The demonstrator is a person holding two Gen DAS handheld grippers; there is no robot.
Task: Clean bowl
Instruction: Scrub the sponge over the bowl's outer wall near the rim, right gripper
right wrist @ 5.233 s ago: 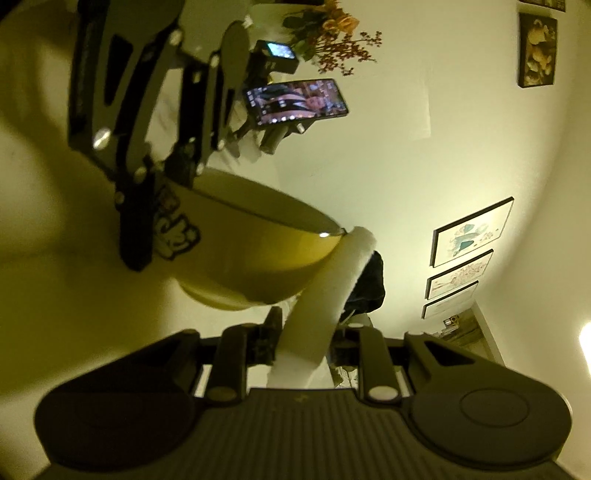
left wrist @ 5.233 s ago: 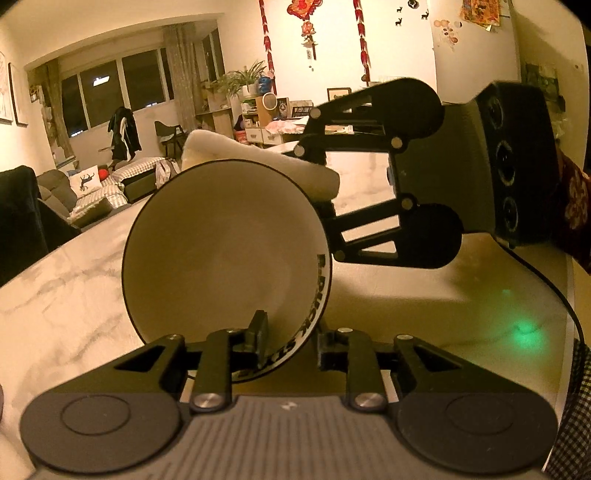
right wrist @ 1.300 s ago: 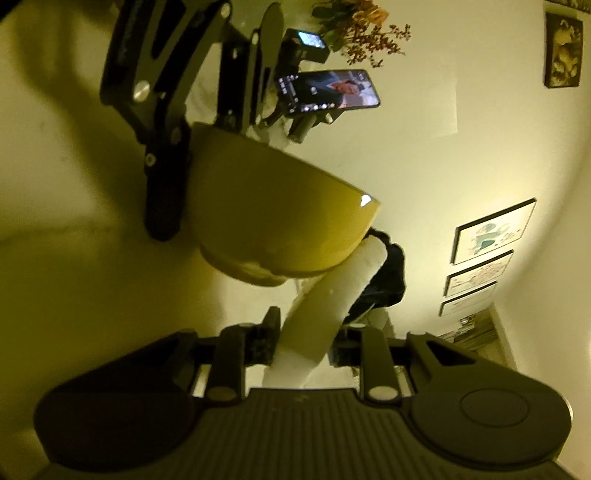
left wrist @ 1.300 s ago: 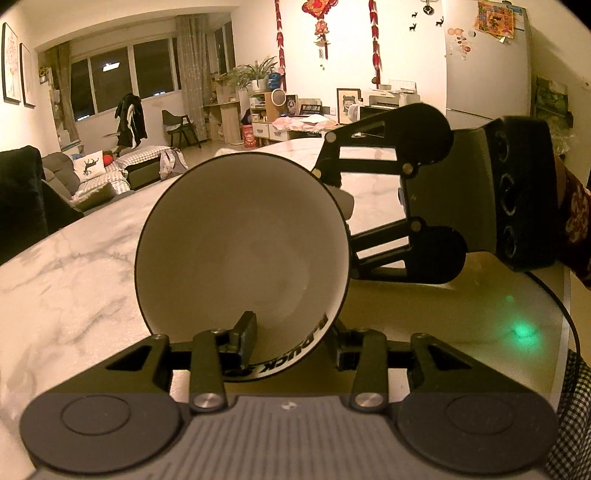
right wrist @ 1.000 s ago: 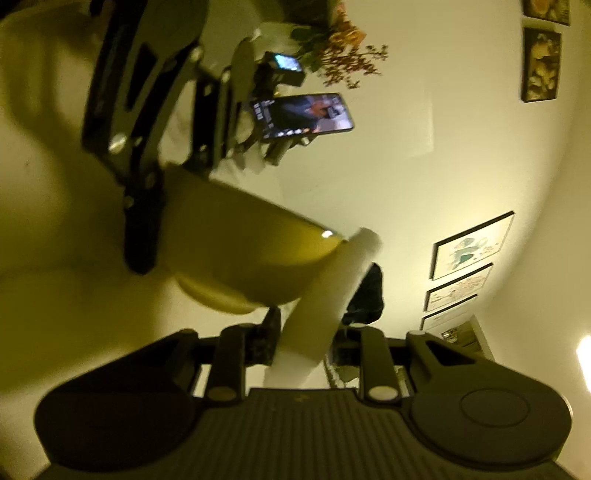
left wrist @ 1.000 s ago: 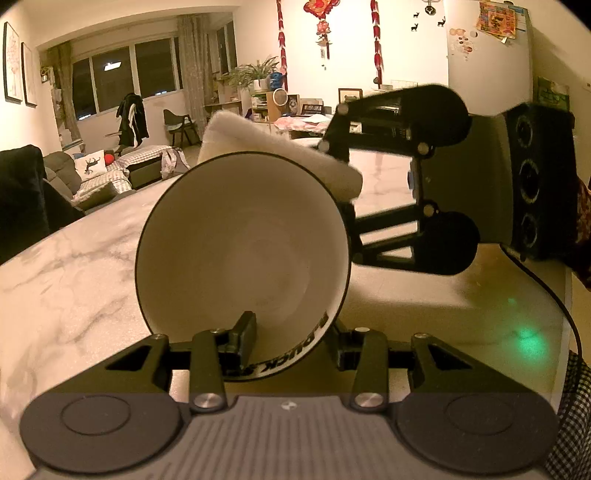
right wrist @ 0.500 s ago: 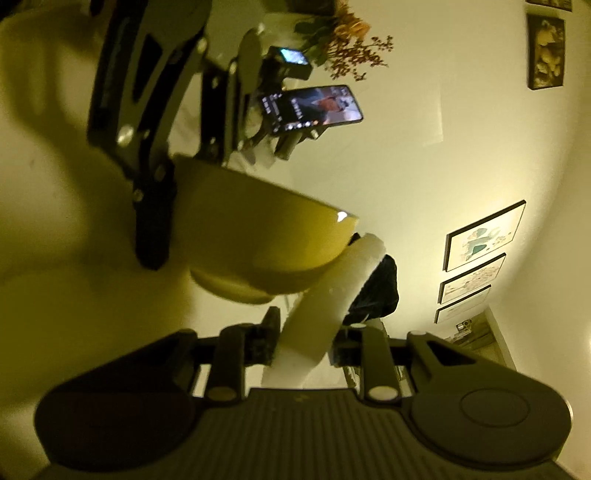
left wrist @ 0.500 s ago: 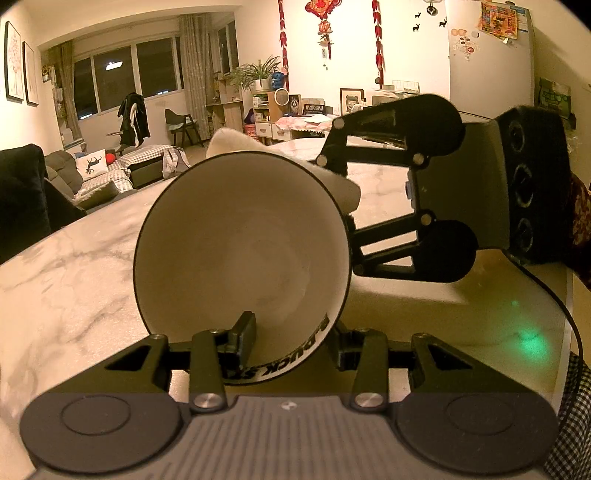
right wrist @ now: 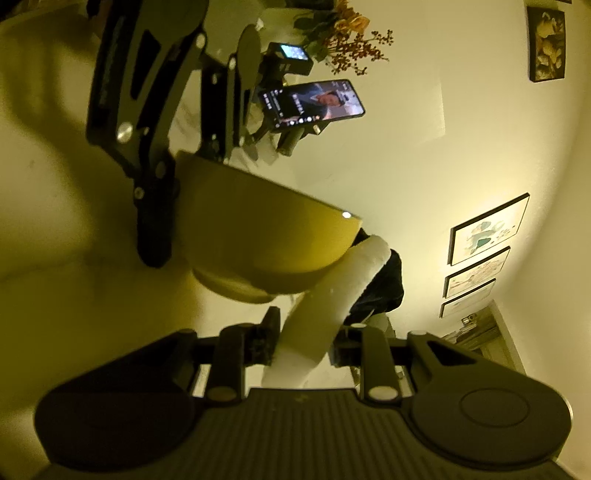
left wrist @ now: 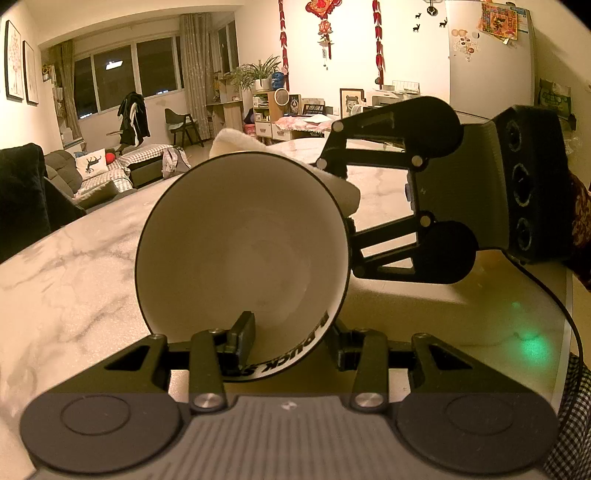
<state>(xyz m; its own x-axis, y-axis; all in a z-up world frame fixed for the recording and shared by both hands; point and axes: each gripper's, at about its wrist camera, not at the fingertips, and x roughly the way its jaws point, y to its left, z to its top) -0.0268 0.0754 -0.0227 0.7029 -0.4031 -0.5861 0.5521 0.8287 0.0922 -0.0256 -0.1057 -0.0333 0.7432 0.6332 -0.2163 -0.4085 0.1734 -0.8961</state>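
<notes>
White inside, the bowl (left wrist: 242,254) stood on its side above the table (left wrist: 66,266), its rim pinched by the left gripper (left wrist: 291,341). Behind it, the right gripper (right wrist: 304,341) squeezed a sponge (right wrist: 325,306) against the bowl's outer wall.

Warm evening light – dark windows (left wrist: 122,79) with curtains, grey sofa (left wrist: 62,173), marble table (left wrist: 66,266), white fridge (left wrist: 487,62); red hangings (left wrist: 325,22) and framed pictures (right wrist: 484,229) on cream walls.
</notes>
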